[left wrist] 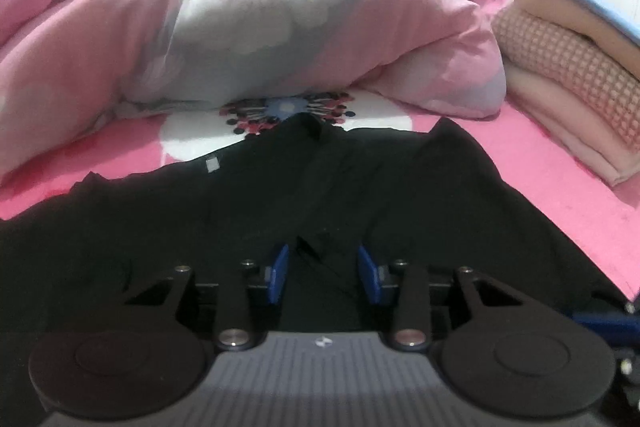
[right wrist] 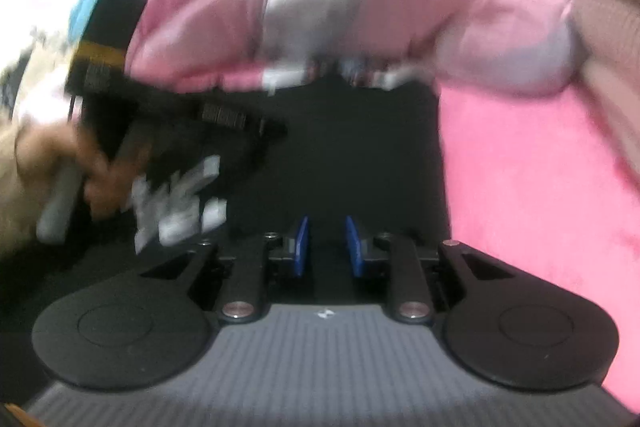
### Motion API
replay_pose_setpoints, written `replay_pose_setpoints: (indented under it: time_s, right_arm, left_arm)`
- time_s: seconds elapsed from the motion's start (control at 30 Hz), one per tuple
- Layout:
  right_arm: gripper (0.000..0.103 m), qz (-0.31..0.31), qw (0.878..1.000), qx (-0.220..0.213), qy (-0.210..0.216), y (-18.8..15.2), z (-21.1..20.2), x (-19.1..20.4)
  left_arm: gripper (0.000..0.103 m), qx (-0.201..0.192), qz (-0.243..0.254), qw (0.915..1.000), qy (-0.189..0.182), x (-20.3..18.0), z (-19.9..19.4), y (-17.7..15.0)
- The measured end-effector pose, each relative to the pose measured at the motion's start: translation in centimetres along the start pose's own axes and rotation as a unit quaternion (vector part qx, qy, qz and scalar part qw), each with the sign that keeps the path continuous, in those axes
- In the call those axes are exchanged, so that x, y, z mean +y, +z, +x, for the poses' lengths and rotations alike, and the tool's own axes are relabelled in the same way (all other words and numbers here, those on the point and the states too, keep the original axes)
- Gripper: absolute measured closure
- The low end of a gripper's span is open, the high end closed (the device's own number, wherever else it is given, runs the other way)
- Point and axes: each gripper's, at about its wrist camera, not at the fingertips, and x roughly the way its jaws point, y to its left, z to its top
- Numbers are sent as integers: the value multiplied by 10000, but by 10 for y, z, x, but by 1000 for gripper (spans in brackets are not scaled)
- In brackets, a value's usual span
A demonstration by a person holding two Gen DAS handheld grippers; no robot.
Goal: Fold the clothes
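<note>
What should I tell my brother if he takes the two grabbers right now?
Left gripper: open, low over the black garment, gripping nothing.
Right gripper: open, also over the garment; this view is blurred.
The garment lies spread and wrinkled on the pink bed, in front of the pink duvet.
Done: no fold visible.
Left: grip an edge, fold, tidy.

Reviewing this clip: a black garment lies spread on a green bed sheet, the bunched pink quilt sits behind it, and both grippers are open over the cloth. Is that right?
Not quite: the bed sheet is pink, not green, as the left wrist view shows. The rest holds: the black garment lies spread on it, the bunched pink quilt sits behind, and the left gripper and right gripper are open over the cloth.
</note>
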Motion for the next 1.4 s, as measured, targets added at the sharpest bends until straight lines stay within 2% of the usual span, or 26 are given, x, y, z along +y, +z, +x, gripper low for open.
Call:
replay_pose_setpoints:
  time_s: [0.07, 0.17, 0.23, 0.27, 0.33, 0.4, 0.47, 0.53, 0.6, 0.67, 0.73, 0.87, 0.93, 0.97, 1.03, 1.1, 1.13, 1.2, 1.3, 1.4]
  right_arm:
    - [82, -139, 9999, 27, 53, -10, -10, 5]
    - [82, 18, 9993, 130, 359, -10, -30, -1]
    - [82, 188, 9992, -49, 335, 0, -41, -11]
    - [82, 226, 9993, -179, 240, 6, -44, -15]
    - [82, 197, 9989, -427, -39, 20, -42, -22]
    - [82, 161, 9985, -508, -143, 28, -28, -26]
    - [82, 38, 9996, -245, -119, 28, -6, -28]
    - [82, -66, 9996, 287, 14, 20, 11, -30]
    - [82, -20, 9991, 328, 250, 22, 7, -38]
    - [82, 270, 9981, 275, 488, 38, 6, -53]
    - [82, 487, 9973, 99, 538, 57, 17, -68]
    - [83, 544, 9975, -51, 455, 97, 73, -89]
    - [84, 582, 9976, 62, 363, 108, 108, -102]
    - [86, 718, 9969, 160, 269, 110, 126, -110]
    - [99, 1015, 9944, 257, 111, 113, 156, -128]
    - [97, 1322, 9912, 50, -5, 116, 155, -142]
    - [92, 1454, 9893, -26, -80, 118, 152, -148]
    - [92, 1684, 9854, -152, -181, 119, 144, -157]
    - [92, 1697, 9855, -52, 60, 113, 129, -159]
    - [92, 1514, 9873, 65, 476, 114, 129, -151]
  left_arm:
    - [62, -71, 103, 9999, 29, -1, -2, -2]
    - [61, -242, 251, 9992, 214, 0, -14, 0]
    - [56, -581, 443, 9966, 392, -4, -29, 0]
    - [50, -732, 559, 9949, 406, -9, -36, -1]
    - [44, -918, 830, 9920, 264, -23, -46, -2]
    - [41, -857, 1202, 9890, -23, -43, -44, -8]
    - [41, -685, 1542, 9855, -198, -60, -38, -19]
    - [41, -489, 1699, 9841, -174, -68, -29, -30]
    - [36, -609, 1653, 9843, -107, -67, -29, -36]
    - [29, -549, 1459, 9877, -148, -62, -27, -34]
    - [26, -490, 1227, 9910, -220, -55, -26, -33]
    - [24, -454, 998, 9935, -315, -49, -24, -33]
    - [24, -490, 1014, 9932, -290, -51, -25, -33]
    - [24, -503, 1018, 9931, -282, -52, -25, -33]
    - [24, -519, 1013, 9931, -281, -52, -26, -34]
    - [24, -526, 990, 9933, -290, -51, -26, -34]
    - [23, -518, 958, 9936, -311, -50, -26, -34]
    - [22, -500, 893, 9941, -354, -47, -25, -33]
    - [22, -482, 824, 9947, -395, -44, -24, -32]
    - [21, -476, 797, 9949, -401, -43, -24, -32]
